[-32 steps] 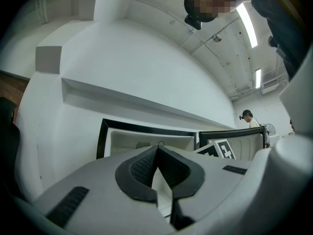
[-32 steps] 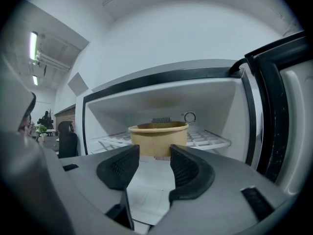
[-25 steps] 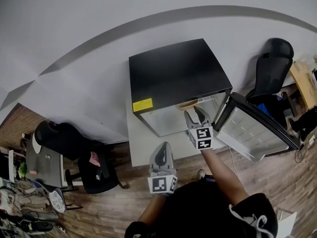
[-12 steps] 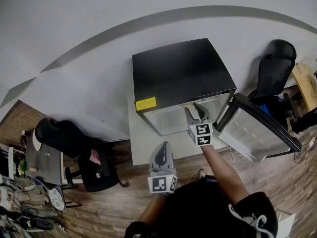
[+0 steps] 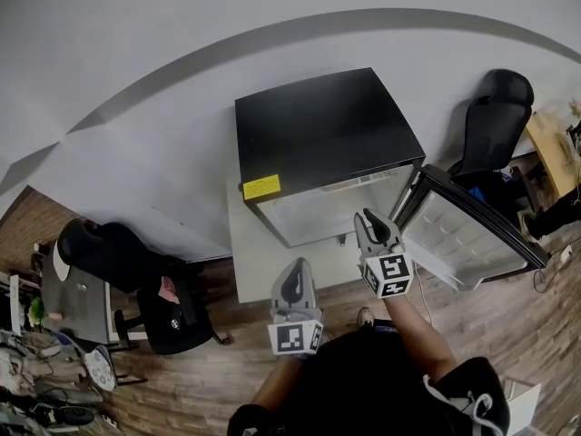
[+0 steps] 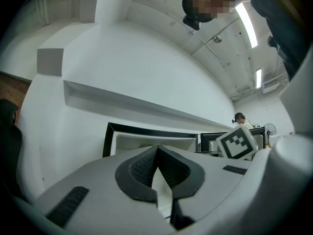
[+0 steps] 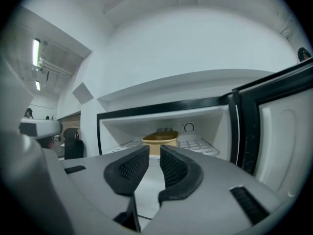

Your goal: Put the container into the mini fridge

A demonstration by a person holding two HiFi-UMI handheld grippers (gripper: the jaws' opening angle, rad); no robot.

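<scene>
Outside fridge [image 5: 322,130], right tool [image 5: 370,216] withdrawn, closing empty

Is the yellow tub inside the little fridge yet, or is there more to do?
Looks done: the container sits on the shelf inside the mini fridge. In hand: nothing. The right gripper is outside the fridge, its jaws closing on empty air, and the left gripper is shut and empty. Left: the fridge door stands open, so closing it is probably all that remains.
</scene>
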